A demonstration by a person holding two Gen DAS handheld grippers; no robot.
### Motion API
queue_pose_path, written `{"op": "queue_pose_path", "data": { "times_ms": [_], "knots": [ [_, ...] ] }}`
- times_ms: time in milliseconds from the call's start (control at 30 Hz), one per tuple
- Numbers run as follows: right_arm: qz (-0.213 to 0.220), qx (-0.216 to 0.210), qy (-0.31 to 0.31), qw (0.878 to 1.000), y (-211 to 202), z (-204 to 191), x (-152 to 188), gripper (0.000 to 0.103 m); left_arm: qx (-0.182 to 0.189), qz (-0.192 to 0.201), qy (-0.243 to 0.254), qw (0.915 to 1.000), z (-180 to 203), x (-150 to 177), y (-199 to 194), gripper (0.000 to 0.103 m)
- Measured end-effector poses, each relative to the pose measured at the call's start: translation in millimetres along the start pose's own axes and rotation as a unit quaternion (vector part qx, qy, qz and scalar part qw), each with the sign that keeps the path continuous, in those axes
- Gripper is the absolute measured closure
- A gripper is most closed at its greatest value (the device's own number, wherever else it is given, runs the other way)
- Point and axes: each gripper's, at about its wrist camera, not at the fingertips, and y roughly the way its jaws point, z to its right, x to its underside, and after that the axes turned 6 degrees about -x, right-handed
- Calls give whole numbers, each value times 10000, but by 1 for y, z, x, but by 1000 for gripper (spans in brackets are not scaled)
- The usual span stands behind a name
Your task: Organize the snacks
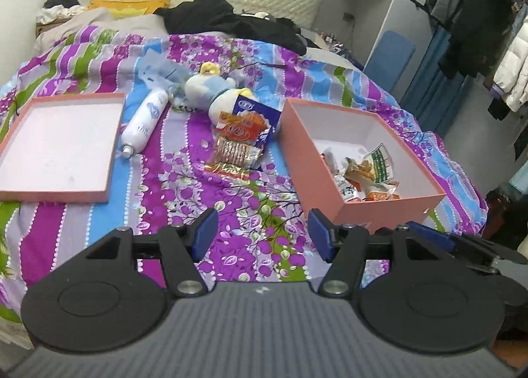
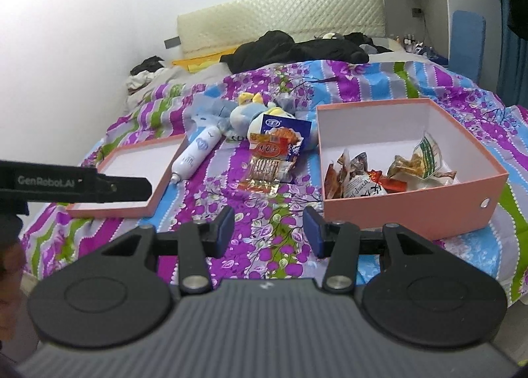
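Left gripper (image 1: 263,234) with blue pads: jaws apart, nothing between, above purple floral bedsheet (image 1: 184,176). Right gripper (image 2: 269,231): jaws apart, narrower gap, also empty. Clear-and-red snack packet (image 1: 236,147) lies on sheet, partly on blue snack pack (image 1: 255,110), between flat pink box lid (image 1: 59,143) and open pink cardboard box (image 1: 349,147). Several wrapped snacks (image 2: 373,176) inside box. White spray bottle (image 1: 145,120) beside lid; plush toy (image 1: 211,87) behind packets.
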Motion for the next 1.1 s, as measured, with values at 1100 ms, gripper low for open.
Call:
{"op": "queue_pose_path", "data": {
  "times_ms": [1100],
  "knots": [
    [-388,611,144,9973,265,22,-15,55,500,-1017,-569,9919,-80,-103,332,36]
  ]
}}
